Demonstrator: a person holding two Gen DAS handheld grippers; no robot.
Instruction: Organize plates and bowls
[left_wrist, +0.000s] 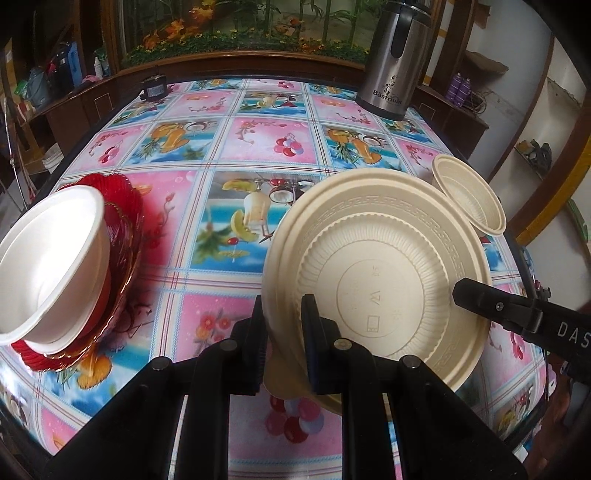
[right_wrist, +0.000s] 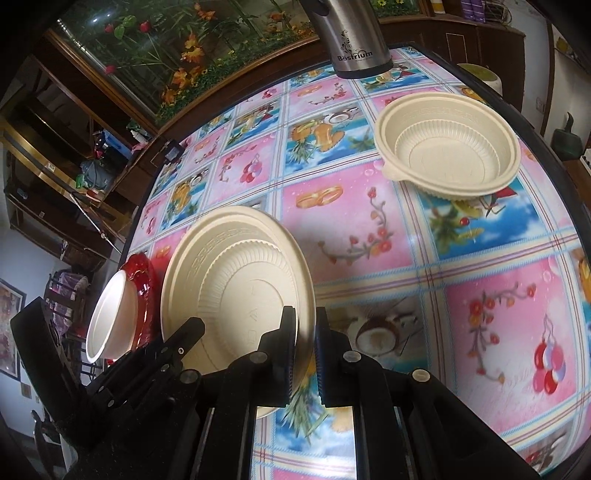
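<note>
A large cream plate (left_wrist: 376, 266) hangs tilted over the patterned tablecloth, held by both grippers. My left gripper (left_wrist: 284, 325) is shut on its left rim, and my right gripper (left_wrist: 461, 291) pinches the opposite rim. In the right wrist view my right gripper (right_wrist: 304, 350) is shut on the cream plate (right_wrist: 236, 280), with the left gripper (right_wrist: 192, 332) at its far side. A cream bowl (left_wrist: 469, 195) (right_wrist: 447, 147) stands on the table beyond the plate. A white bowl (left_wrist: 55, 258) (right_wrist: 110, 317) sits on a red plate (left_wrist: 122, 221) (right_wrist: 144, 284) at the left.
A steel thermos jug (left_wrist: 393, 62) (right_wrist: 354, 37) stands at the far edge of the table. A small black device (left_wrist: 153, 88) lies at the back left corner. Wooden cabinets and a planted glass tank surround the table (left_wrist: 236, 147).
</note>
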